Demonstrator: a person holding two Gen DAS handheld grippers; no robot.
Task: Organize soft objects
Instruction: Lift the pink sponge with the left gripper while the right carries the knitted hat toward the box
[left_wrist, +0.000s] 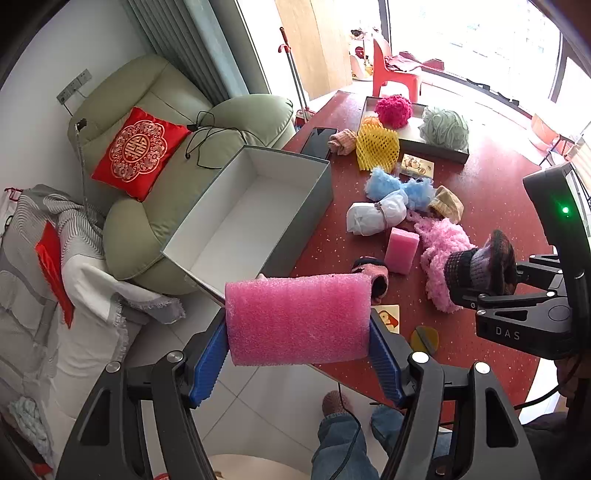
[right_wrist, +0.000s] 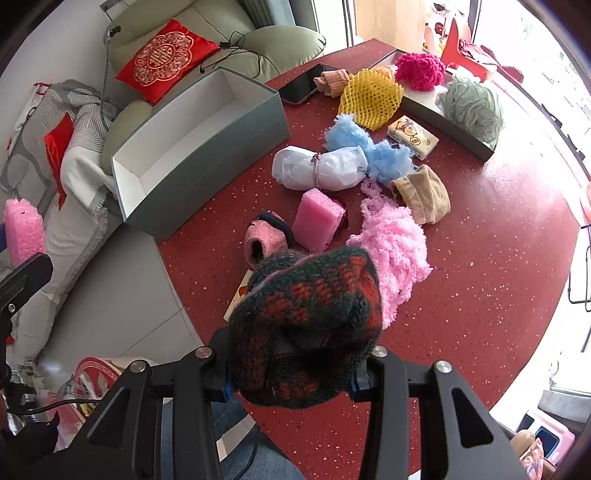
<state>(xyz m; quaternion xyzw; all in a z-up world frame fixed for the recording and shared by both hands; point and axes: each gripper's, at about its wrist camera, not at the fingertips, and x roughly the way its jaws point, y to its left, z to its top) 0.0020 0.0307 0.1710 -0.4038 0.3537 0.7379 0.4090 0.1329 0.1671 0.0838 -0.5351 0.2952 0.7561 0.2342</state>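
My left gripper (left_wrist: 299, 350) is shut on a pink foam roll (left_wrist: 299, 319), held above the table's near edge, just in front of the empty grey box (left_wrist: 255, 210). My right gripper (right_wrist: 291, 373) is shut on a dark red-and-green knitted sock ball (right_wrist: 306, 325), held above the red table (right_wrist: 480, 258). It also shows in the left wrist view (left_wrist: 480, 267). On the table lie a pink sponge (right_wrist: 319, 219), pink fluffy yarn (right_wrist: 395, 251), a white bundle (right_wrist: 321, 168), blue fluff (right_wrist: 369, 147), a yellow foam net (right_wrist: 369, 98) and a tan sock (right_wrist: 423, 194).
A grey tray (left_wrist: 436, 147) at the far side holds a magenta pom (left_wrist: 393, 110) and a green bath puff (left_wrist: 445, 127). A phone (right_wrist: 301, 88), a pink knitted sock (right_wrist: 264, 240) and a small card box (right_wrist: 412, 136) lie on the table. A green armchair (left_wrist: 147, 206) stands left.
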